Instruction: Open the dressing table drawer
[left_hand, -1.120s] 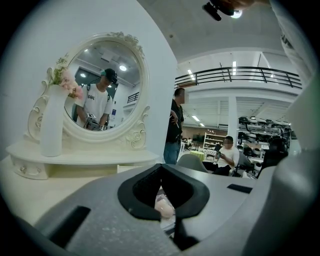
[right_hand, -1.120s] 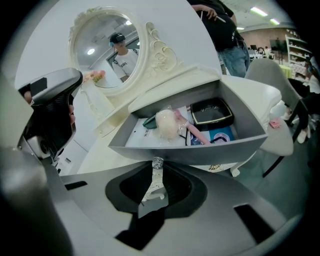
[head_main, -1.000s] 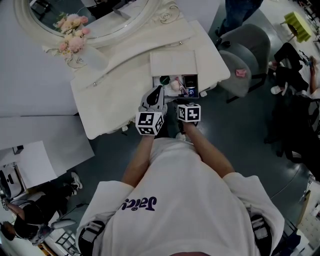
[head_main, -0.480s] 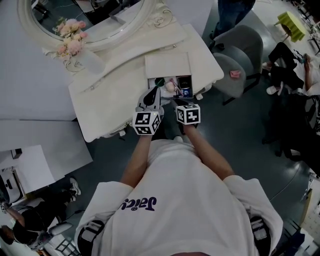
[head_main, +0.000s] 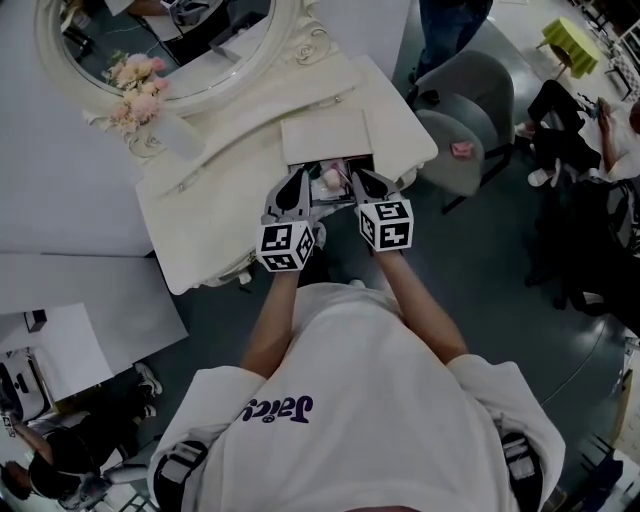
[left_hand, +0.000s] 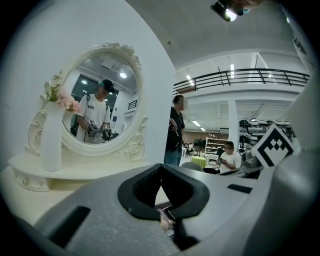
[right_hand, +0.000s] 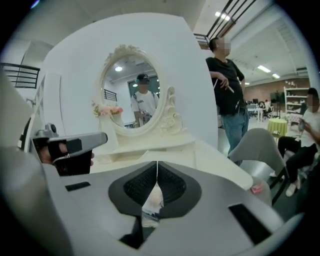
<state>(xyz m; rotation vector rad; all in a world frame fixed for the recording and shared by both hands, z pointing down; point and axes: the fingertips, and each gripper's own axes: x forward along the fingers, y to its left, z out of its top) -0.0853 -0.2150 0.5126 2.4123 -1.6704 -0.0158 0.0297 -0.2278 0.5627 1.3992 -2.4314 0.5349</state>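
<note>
The left tongs (head_main: 297, 183), closed and empty, and the right tongs (head_main: 360, 181), closing on nothing, hide most of the open drawer (head_main: 333, 190).

Cream dressing table (head_main: 225, 175), pink flowers (head_main: 135, 85)

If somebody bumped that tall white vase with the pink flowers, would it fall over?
Probably. The vase is tall and narrow with flowers at the top, so a sideways push would likely tip it. It looks like ceramic, so it may be smooth to grab and could crack. It stands on a raised shelf, so it might drop further.
</note>
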